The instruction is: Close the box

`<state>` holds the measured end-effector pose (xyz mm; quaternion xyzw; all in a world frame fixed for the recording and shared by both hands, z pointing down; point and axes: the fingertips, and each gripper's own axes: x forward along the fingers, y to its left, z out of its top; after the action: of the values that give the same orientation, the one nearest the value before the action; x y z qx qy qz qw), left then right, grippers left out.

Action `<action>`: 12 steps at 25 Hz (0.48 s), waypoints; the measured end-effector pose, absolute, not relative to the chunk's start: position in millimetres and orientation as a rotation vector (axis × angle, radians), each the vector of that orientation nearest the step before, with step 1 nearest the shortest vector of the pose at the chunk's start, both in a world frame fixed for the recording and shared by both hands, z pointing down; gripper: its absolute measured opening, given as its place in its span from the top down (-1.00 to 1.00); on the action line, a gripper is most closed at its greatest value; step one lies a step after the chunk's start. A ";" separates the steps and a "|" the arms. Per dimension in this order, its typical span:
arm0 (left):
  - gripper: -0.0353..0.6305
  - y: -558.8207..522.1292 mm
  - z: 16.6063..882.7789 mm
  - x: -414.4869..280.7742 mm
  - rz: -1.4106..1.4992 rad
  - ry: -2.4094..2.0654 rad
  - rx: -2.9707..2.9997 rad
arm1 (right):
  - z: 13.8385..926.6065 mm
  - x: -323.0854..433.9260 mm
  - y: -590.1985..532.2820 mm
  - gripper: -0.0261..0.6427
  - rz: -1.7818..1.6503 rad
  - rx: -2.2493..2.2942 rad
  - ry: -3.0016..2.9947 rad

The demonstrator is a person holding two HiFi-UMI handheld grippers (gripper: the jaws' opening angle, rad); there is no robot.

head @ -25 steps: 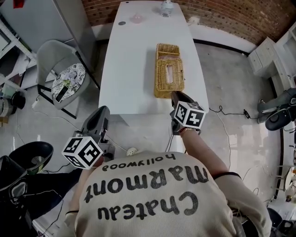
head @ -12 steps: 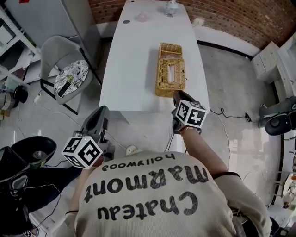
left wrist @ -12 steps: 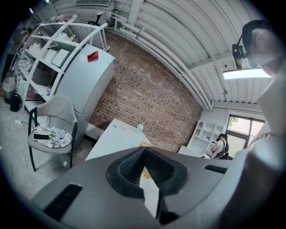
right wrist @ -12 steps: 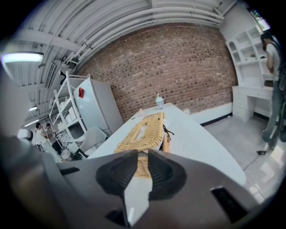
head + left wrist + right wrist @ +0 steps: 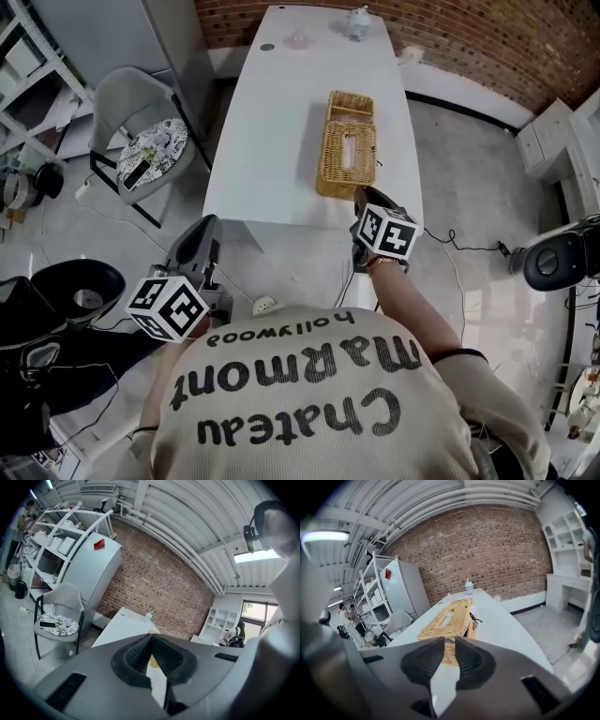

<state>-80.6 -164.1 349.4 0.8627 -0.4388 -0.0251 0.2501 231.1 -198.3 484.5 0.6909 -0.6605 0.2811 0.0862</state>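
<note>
A wicker box (image 5: 346,157) with a slotted top lies lengthwise on the white table (image 5: 272,141), near its front right edge. A smaller wicker part (image 5: 351,105) adjoins its far end. In the right gripper view the slotted top (image 5: 449,617) looks raised above the body, with a dark tie at its right side. My right gripper (image 5: 362,199) hovers at the table's near edge, just short of the box, jaws slightly apart and empty (image 5: 447,641). My left gripper (image 5: 204,230) is over the floor, short of the table, tips together and empty (image 5: 151,637).
A grey chair (image 5: 141,141) with a patterned cushion stands left of the table. Small items sit at the table's far end: a glass pot (image 5: 356,21) and a pink dish (image 5: 298,39). Cables and a round white socket (image 5: 267,305) lie on the floor below. A black stool (image 5: 80,291) stands at left.
The head view has tilted, so table and box sit a little higher and further right. The left gripper view has shifted slightly toward the chair. Both grippers' jaws look unchanged.
</note>
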 end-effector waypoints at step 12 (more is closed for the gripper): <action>0.89 -139.4 340.9 -73.9 -0.094 -1.259 2.325 | 473.9 253.2 -196.3 0.70 0.842 2.082 -1.978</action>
<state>-73.9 -139.4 340.9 0.8520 -0.4613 -0.0344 0.2452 253.2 -196.3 473.9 0.6939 -0.6590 0.2806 0.0745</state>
